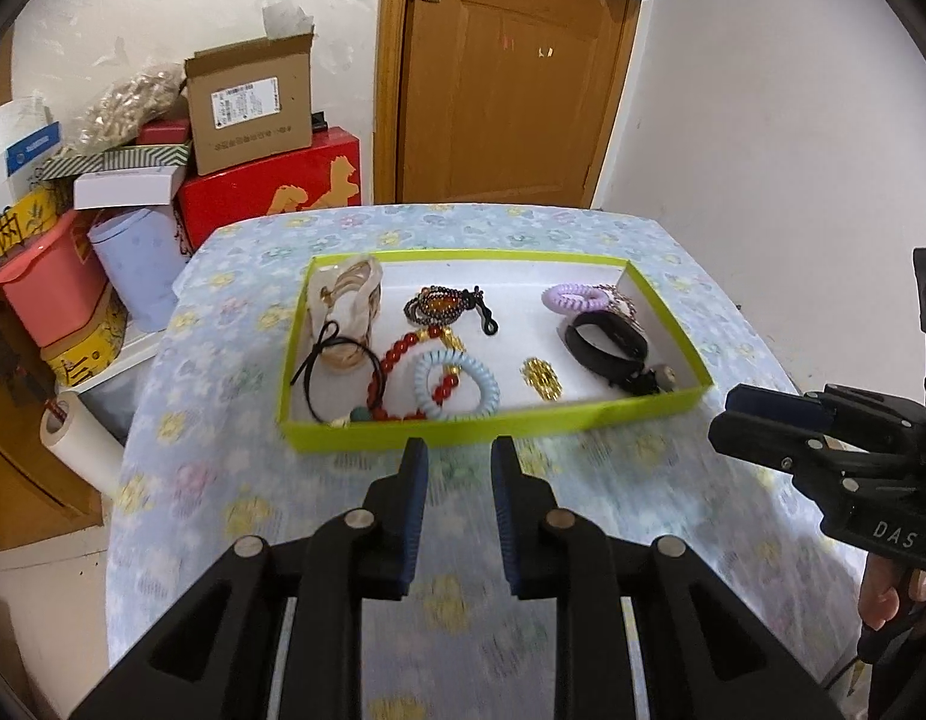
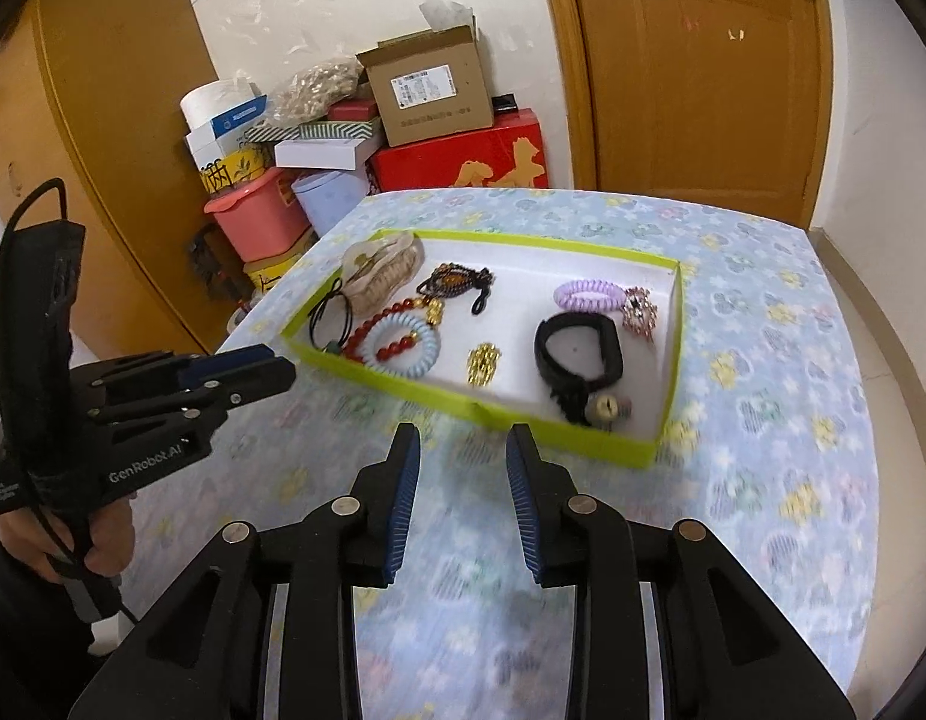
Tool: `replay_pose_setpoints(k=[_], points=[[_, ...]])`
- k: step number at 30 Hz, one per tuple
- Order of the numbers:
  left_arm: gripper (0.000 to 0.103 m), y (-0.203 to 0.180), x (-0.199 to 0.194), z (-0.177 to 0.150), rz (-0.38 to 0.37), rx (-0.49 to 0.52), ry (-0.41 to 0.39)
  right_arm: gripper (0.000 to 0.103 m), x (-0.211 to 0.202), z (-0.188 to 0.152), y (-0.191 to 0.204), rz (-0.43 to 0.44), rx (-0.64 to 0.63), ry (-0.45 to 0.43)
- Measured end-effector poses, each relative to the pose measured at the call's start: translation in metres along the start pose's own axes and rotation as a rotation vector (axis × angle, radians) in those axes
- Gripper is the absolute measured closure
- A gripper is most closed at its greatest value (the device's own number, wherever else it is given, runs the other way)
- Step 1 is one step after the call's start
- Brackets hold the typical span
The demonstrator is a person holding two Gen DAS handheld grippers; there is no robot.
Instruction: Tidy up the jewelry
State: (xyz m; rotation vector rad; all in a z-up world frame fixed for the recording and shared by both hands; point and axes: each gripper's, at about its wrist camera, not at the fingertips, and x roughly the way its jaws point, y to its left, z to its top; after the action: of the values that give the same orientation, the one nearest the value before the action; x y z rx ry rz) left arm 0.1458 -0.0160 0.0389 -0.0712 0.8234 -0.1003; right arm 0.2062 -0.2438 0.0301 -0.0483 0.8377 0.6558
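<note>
Tray: green-rimmed, white floor, on the flowered cloth, near the table's middle.
Jewelry: all pieces seen lie inside the tray; none shows on the cloth.
Left end: cream pouch, black cord, red beads and blue coil, overlapping in a heap.
Middle: beaded pendant towards the back; gold charm alone, near the front wall.
Right end: purple coil, black band, brooch by the right wall.
Left gripper: jaws parted, nothing between them; held over the cloth just short of the tray's front wall.
Right gripper: jaws parted, empty; likewise short of the tray, towards its right half.
Step in hand: undetermined. The scene fits a sorting about to proceed on the tangled left heap, or collection into the tray completed.
Next move: not settled. Any pick from the heap would call for a narrow grip on one piece, since neighbours overlap.
</note>
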Motion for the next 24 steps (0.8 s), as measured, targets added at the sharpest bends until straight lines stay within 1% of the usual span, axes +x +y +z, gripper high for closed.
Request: replay_pose_setpoints(k=[3, 5, 6, 7, 11, 15, 24], points=[[0.08, -0.003, -0.014, -0.01, 0.009, -0.002, -0.009, 0.071, -0.009, -0.01, 0.006, -0.004, 0.0, -0.005], [0.08, -0.005, -0.022, -0.017, 0.011, -0.005, -0.012, 0.065, -0.016, -0.019, 0.011, -0.004, 0.004, -0.011], [0.08, -0.006, -0.025, -0.02, 0.013, -0.006, -0.013, 0.06, -0.018, -0.023, 0.012, -0.005, 0.005, -0.01], [0.08, -0.008, -0.029, -0.024, 0.015, -0.007, -0.014, 0.059, -0.02, -0.028, 0.016, -0.005, 0.002, -0.006], [0.08, -0.013, -0.04, -0.04, 0.037, -0.012, -0.014, 0.059, -0.026, -0.043, 0.028, -0.014, -0.018, 0.006], [0.08, -0.014, -0.044, -0.051, 0.039, -0.021, -0.006, 0.059, -0.029, -0.052, 0.034, -0.024, -0.026, 0.013], [0.08, -0.016, -0.047, -0.063, 0.046, -0.022, -0.003, 0.059, -0.034, -0.058, 0.036, -0.062, -0.036, 0.011]])
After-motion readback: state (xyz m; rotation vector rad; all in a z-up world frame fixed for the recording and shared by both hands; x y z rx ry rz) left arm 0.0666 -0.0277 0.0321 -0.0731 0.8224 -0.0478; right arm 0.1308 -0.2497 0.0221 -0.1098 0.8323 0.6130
